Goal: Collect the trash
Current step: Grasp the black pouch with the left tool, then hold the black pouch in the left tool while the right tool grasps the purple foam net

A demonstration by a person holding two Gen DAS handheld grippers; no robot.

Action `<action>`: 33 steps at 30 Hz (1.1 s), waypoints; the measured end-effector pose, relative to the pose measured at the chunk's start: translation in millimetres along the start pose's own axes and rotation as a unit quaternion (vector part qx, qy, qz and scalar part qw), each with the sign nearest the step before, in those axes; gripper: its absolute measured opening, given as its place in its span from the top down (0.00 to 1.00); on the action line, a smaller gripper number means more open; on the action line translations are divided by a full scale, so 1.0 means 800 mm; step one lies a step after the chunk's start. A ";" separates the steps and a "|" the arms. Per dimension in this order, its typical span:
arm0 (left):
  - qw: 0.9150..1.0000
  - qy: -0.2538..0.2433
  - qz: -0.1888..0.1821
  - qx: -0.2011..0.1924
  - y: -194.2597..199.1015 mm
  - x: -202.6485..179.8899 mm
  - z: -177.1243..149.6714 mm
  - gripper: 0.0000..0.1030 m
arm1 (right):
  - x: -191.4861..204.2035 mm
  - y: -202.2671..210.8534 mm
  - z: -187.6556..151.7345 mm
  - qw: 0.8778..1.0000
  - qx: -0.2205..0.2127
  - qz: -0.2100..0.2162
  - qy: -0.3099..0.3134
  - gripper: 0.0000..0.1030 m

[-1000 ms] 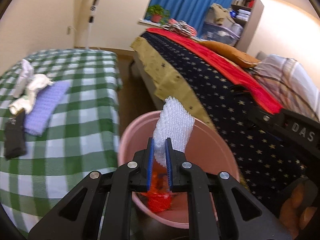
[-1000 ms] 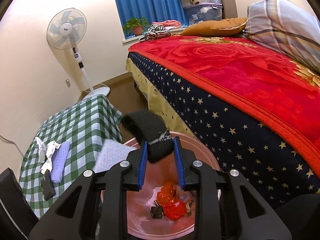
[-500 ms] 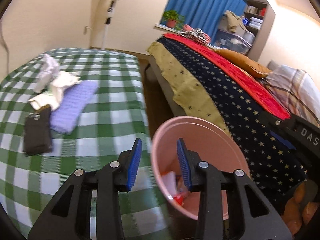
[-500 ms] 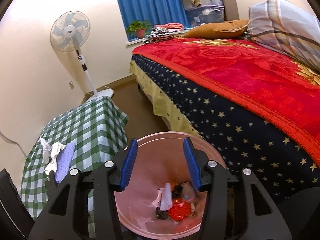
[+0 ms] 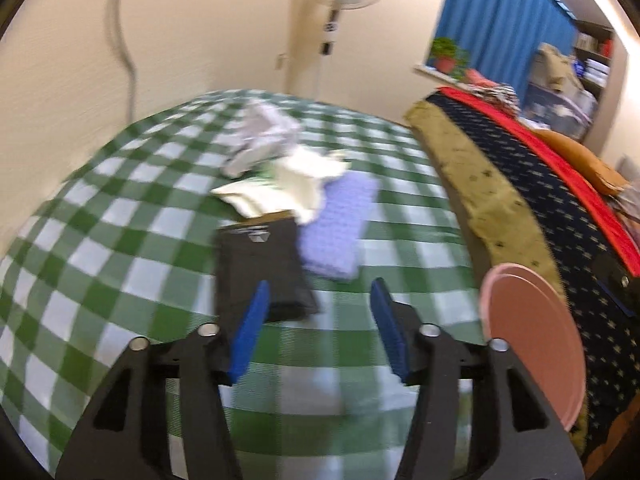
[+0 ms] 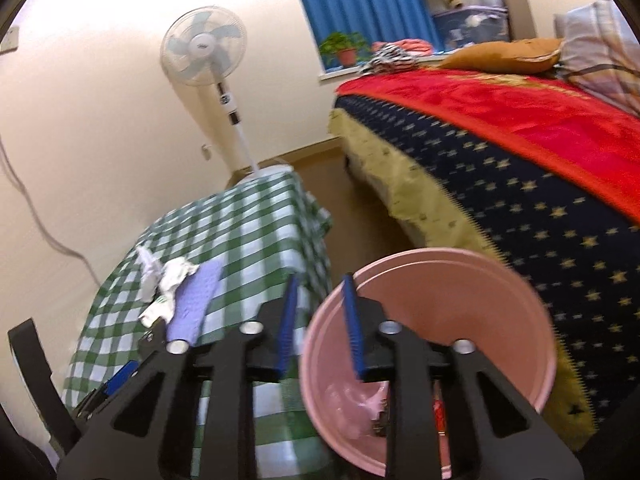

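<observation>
Both of my grippers have swung away from the pink bin toward the checked worktop since a second ago, and the white mesh and black band they carried are gone from between their pads. My left gripper (image 5: 316, 328) has just been opening; its blue pads stand well apart with nothing between them, over the green-and-white worktop (image 5: 100, 248). Just ahead of its left pad lies a flat black packet (image 5: 260, 264), with a lilac knitted cloth (image 5: 340, 232) beside it and crumpled white paper (image 5: 292, 184) farther on. The pink bin (image 5: 536, 344) sits off to the right, by the bed (image 5: 560, 216). My right gripper (image 6: 320, 320) has just been closing; its pads stand a narrow gap apart, empty, over the near rim of the bin (image 6: 440, 256), where blurred scraps lie at the bottom.
</observation>
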State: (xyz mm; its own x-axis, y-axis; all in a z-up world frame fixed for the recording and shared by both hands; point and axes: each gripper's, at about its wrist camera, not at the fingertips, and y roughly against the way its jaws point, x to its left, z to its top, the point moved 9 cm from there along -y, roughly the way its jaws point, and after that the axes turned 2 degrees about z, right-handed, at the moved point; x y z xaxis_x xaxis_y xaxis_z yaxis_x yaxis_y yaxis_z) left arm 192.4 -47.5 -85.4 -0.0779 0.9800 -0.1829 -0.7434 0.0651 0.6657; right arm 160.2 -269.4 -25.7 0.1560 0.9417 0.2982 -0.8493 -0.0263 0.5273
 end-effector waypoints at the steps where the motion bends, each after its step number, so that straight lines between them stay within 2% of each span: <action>1: 1.000 0.006 0.005 0.004 -0.004 0.008 0.001 0.45 | 0.006 -0.006 -0.003 1.000 0.003 0.005 0.003 0.82; 3: 1.000 0.010 0.018 0.011 -0.011 0.018 0.001 0.34 | 0.015 -0.015 -0.008 1.000 0.009 0.014 0.005 0.82; 8: 0.999 0.026 0.025 0.037 -0.030 0.034 0.000 0.27 | 0.029 -0.035 -0.017 0.999 0.025 0.038 -0.001 0.80; 17: 0.996 0.017 0.046 0.075 -0.051 0.041 -0.007 0.25 | 0.058 -0.067 -0.034 0.996 0.055 0.071 0.003 0.80; 19: 0.996 0.012 0.047 0.077 -0.051 0.041 -0.007 0.27 | 0.066 -0.075 -0.039 0.995 0.064 0.081 0.003 0.80; 21: 0.996 0.016 0.053 0.074 -0.050 0.047 -0.006 0.40 | 0.077 -0.085 -0.044 0.993 0.074 0.092 0.000 0.79; 24: 0.996 0.023 0.053 0.069 -0.048 0.056 -0.002 0.45 | 0.093 -0.097 -0.052 0.990 0.089 0.108 0.000 0.79; 30: 0.995 0.048 0.075 0.045 -0.037 0.082 0.010 0.47 | 0.130 -0.125 -0.071 0.982 0.125 0.139 0.003 0.78; 31: 0.995 0.052 0.080 0.040 -0.035 0.087 0.013 0.47 | 0.134 -0.129 -0.073 0.982 0.129 0.141 0.003 0.74; 33: 0.994 0.059 0.088 0.036 -0.033 0.094 0.014 0.47 | 0.142 -0.138 -0.080 0.980 0.140 0.144 0.002 0.61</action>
State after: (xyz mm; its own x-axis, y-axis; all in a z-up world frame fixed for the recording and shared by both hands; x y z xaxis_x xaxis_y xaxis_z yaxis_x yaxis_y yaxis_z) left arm 213.8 26.4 -108.6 -0.2823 0.9492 -0.1393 -0.6619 -0.0876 0.7444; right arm 239.5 -137.8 -100.8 -0.0718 0.8832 0.4635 -0.6863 -0.3809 0.6196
